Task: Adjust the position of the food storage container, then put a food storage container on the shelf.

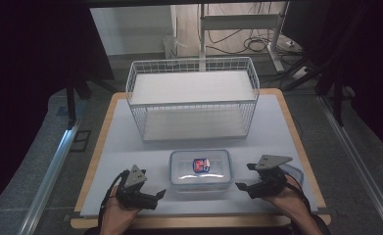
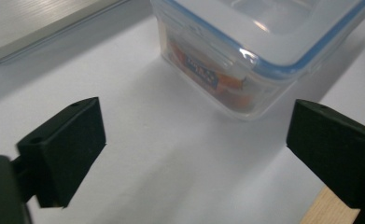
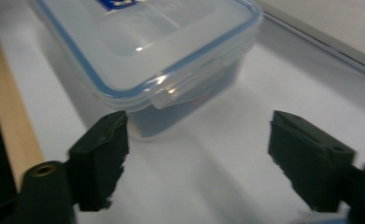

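Container (image 1: 200,170), lid clipped on, sits near the front edge of the surface (image 1: 277,127), ahead of the wire basket (image 1: 193,98). Left gripper (image 1: 160,195) and right gripper (image 1: 240,185) flank it, jaws wide, holding nothing. Best close in squarely on both short ends, level, before lifting.

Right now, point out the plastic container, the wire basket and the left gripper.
plastic container (image 1: 200,170), high view, centre of its lid.
wire basket (image 1: 193,103), high view, front rim.
left gripper (image 1: 158,195), high view, between its open fingers.

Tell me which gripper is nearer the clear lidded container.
Left, narrowly. The left gripper sits open just off the clear lidded container at its near-left corner; the right gripper is open too, slightly farther off its right end.
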The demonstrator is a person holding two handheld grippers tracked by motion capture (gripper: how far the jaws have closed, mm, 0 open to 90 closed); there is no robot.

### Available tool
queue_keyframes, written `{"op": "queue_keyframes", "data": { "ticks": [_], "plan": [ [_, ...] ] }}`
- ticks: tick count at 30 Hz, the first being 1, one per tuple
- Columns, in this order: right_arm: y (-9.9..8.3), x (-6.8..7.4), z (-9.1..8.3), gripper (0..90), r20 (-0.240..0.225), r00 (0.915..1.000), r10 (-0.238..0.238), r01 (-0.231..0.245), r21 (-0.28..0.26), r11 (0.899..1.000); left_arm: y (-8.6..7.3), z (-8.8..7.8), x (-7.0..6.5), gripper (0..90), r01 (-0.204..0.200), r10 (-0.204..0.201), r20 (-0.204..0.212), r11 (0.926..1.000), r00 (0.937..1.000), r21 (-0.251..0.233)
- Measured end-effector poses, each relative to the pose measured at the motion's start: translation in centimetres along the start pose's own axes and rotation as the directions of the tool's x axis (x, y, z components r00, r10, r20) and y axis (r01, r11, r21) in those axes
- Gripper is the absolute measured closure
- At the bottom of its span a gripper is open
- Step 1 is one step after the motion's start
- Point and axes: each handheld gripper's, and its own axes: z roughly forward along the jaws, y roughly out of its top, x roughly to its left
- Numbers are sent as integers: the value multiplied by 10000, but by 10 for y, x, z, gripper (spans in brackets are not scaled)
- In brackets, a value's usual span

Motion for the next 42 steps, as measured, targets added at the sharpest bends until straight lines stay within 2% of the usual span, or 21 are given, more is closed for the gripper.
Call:
{"op": "queue_keyframes", "data": {
  "ticks": [5, 10, 13, 17, 21, 27, 30, 33, 35, 37, 38, 40, 41, 42],
  "plan": [
    [-1, 0, 3, 134, -113, 9999, 46, -45, 70, 10000, -1, 3, -1, 20, -285, 285, -105, 9996, 9995, 34],
    [-2, 0, 4, 125, -187, 9996, 216, -215, 48, 9998, -3, 4, 0, 15, -670, 667, -420, 9977, 9969, -56],
    [-2, -1, 4, 119, -154, 9996, 228, -227, 62, 9997, -4, 5, 1, 16, -757, 753, -369, 9971, 9965, -103],
    [-2, -2, 5, 107, -114, 9995, 304, -304, 0, 9995, -6, 7, 2, 0, -666, 663, -179, 9977, 9976, -134],
    [-2, -2, 5, 102, -141, 9993, 348, -349, -41, 9994, -5, 7, 3, 0, -494, 493, -104, 9986, 9987, -167],
    [-1, -4, 2, 88, -311, 9974, 650, -661, -335, 9973, -1, 6, 3, 3, -159, 160, -57, 9998, 9999, 75],
    [0, -5, 1, 91, -325, 9965, 774, -782, -244, 9966, 2, 6, 4, 14, 51, -51, 2, 9993, 10000, 379],
    [3, -6, 3, 97, -389, 9937, 1047, -1053, -133, 9943, 6, 4, 6, 16, 292, -296, 89, 9987, 9995, 415],
    [4, -7, 3, 96, -395, 9923, 1175, -1179, -84, 9930, 9, 2, 8, 13, 466, -472, 216, 9985, 9987, 272],
    [7, -9, 5, 58, -479, 9880, 1469, -1474, -74, 9890, 12, 1, 13, 18, 823, -829, 498, 9965, 9953, 136],
    [7, -9, 5, 58, -479, 9880, 1469, -1474, -74, 9890, 14, 1, 15, 18, 955, -961, 686, 9954, 9930, 111],
    [10, -9, 8, 30, -707, 9828, 1706, -1706, 55, 9853, 18, 3, 21, 38, 1289, -1293, 993, 9916, 9866, 97],
    [11, -9, 9, 30, -772, 9799, 1841, -1836, 136, 9829, 22, 8, 26, 51, 1713, -1726, 1419, 9850, 9747, 213],
    [11, -9, 9, 30, -772, 9799, 1841, -1836, 136, 9829, 22, 8, 26, 64, 1713, -1726, 1419, 9850, 9747, 213]
  ]
}}
